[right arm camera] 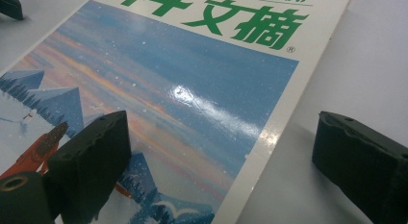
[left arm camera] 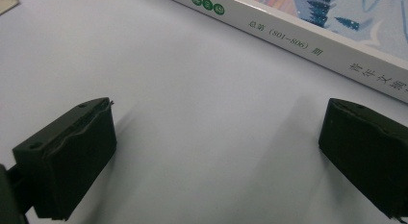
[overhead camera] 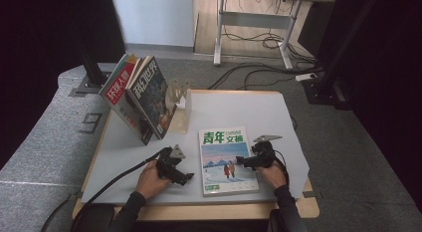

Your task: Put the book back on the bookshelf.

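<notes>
Pale worktop (overhead camera: 239, 110) carries a flat magazine (overhead camera: 226, 160) at six o'clock. Left gripper (overhead camera: 182, 178) at its nine, right gripper (overhead camera: 242, 161) at its three, both open and empty. Glossy cover may slip; lifted, pages could sag.

Wooden table (overhead camera: 293, 208) covered by a pale sheet (overhead camera: 239, 110), a green-titled magazine (overhead camera: 227, 162) laid flat near the front edge, a clear stand (overhead camera: 179, 105) set at the back left, two magazines (overhead camera: 142, 95) propped against it
</notes>
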A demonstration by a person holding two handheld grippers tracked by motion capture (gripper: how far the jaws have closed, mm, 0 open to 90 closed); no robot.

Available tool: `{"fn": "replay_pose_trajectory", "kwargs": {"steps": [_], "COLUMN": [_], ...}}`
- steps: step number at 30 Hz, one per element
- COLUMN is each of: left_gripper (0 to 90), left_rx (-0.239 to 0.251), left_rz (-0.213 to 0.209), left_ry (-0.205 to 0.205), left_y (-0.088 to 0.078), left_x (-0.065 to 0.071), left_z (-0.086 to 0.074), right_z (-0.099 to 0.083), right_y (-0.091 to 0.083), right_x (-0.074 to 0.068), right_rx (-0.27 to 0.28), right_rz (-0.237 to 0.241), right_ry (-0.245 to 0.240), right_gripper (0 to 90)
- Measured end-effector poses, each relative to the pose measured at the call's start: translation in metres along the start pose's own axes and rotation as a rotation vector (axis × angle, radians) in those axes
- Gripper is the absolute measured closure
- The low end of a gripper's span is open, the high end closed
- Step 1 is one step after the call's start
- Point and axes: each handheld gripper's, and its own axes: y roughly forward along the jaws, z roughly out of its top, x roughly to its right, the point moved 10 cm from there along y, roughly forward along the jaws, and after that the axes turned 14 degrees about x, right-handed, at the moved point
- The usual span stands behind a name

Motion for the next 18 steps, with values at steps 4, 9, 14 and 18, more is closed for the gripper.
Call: {"fn": "replay_pose_trajectory", "kwargs": {"steps": [4, 9, 14, 18], "left_gripper": [0.0, 0.0, 0.0, 0.0], "left_rx": [0.003, 0.006, 0.006, 0.006], "left_rz": [0.001, 0.0, 0.0, 0.0], "left_ry": [-0.005, -0.007, -0.007, -0.007], "left_y": [0.0002, 0.0003, 0.0004, 0.0004], "left_x": [0.0, 0.0001, 0.0, 0.0001], "left_z": [0.0001, 0.0001, 0.0, 0.0], "right_z": [0.0001, -0.0003, 0.0022, 0.0042], "right_y": [0.0012, 0.0047, 0.0054, 0.0083], "right_x": [-0.0006, -0.0032, -0.0012, 0.0025], "right_rx": [-0.008, -0.027, -0.055, -0.074], "right_rz": [-0.003, 0.003, 0.007, 0.007], "right_ry": [0.001, -0.011, -0.004, -0.009], "right_gripper": [3.4, 0.0, 1.5, 0.2]}}
